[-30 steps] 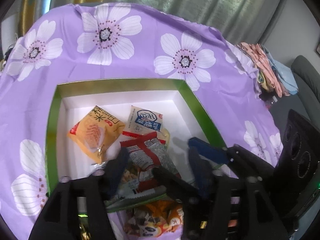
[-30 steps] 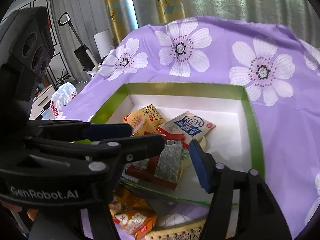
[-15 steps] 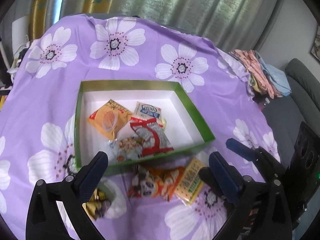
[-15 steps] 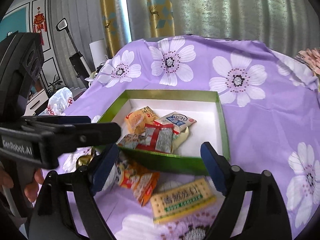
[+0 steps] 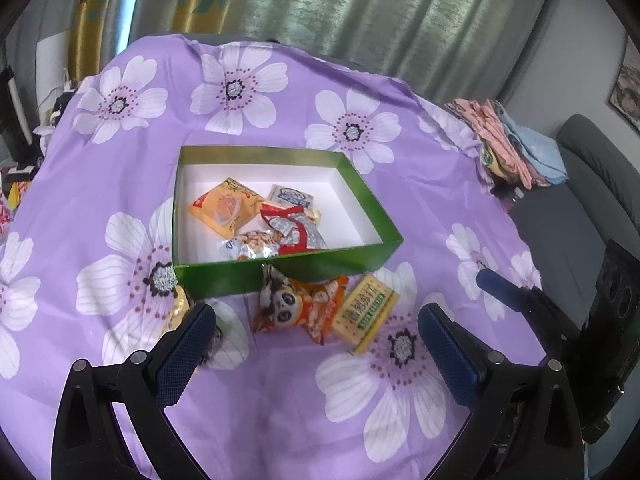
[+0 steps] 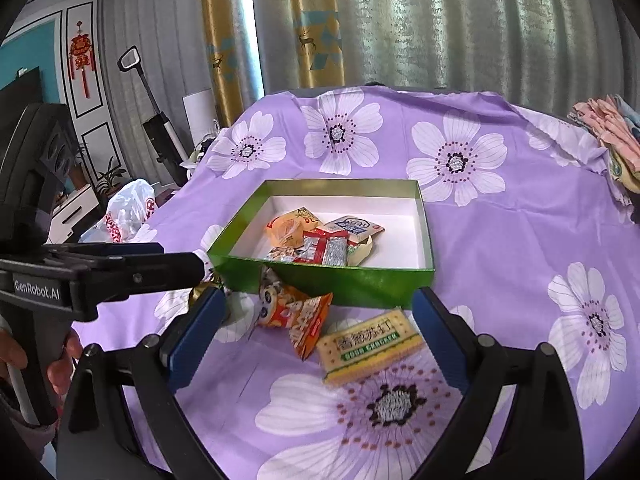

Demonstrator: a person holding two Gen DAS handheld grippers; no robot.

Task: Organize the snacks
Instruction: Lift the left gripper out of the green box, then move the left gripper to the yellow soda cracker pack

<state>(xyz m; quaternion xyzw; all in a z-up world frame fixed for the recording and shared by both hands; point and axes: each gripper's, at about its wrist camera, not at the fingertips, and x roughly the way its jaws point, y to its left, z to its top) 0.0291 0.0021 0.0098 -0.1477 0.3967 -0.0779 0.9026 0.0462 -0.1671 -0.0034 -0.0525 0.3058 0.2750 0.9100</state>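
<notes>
Now both tools backed off the green box point(image 5: 280, 272), jaws just opened wide, empty.

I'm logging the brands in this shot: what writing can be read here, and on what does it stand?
"GenRobot.AI": on the left gripper, seen from the right wrist.
"SODA CRACKER": green band on the cracker pack; the big Chinese characters above it are unclear.
Red print on the white plastic bag: unreadable.
Packets in the green box: too small.

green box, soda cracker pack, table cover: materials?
Green box: likely cardboard, glossy green outside, matte white inside; thin straight walls. Soda cracker pack: looks like printed plastic film; slight sheen, flat slab. Table cover: thin purple floral fabric or plastic sheet; creases, draped edges.
</notes>
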